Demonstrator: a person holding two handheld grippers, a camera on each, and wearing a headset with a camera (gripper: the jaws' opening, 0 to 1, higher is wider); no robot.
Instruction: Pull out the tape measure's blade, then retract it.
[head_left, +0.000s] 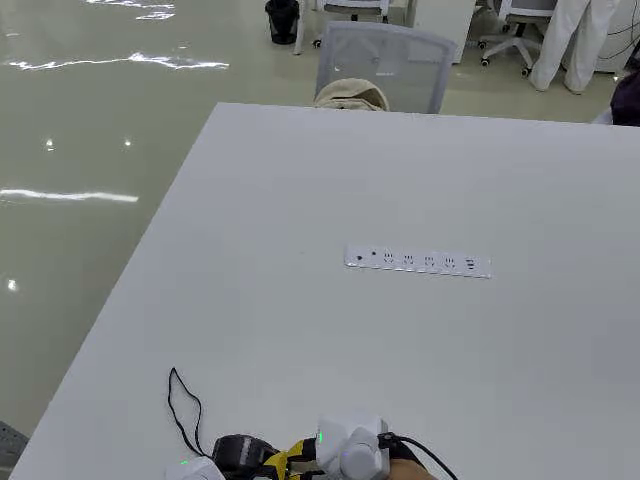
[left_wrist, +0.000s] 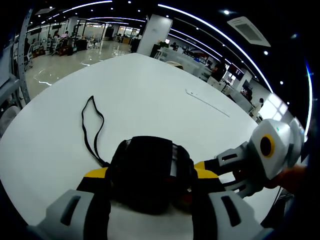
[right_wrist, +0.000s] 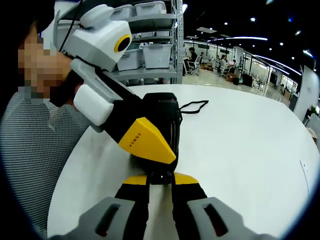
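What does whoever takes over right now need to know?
Left gripper: shut on the tape measure case, at the near edge of the table.
Right gripper: jaws pinched at the case's front end; the blade tip itself is hard to make out.
Strap: lies loose on the table.
Done: both grips look set; no blade out yet.
To do: pull the blade out, then retract it.

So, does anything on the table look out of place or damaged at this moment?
Nothing stands out. The tape measure sits between the left tongs, its black strap lying loose on the table; the right tongs close at its front. The power strip lies flat.
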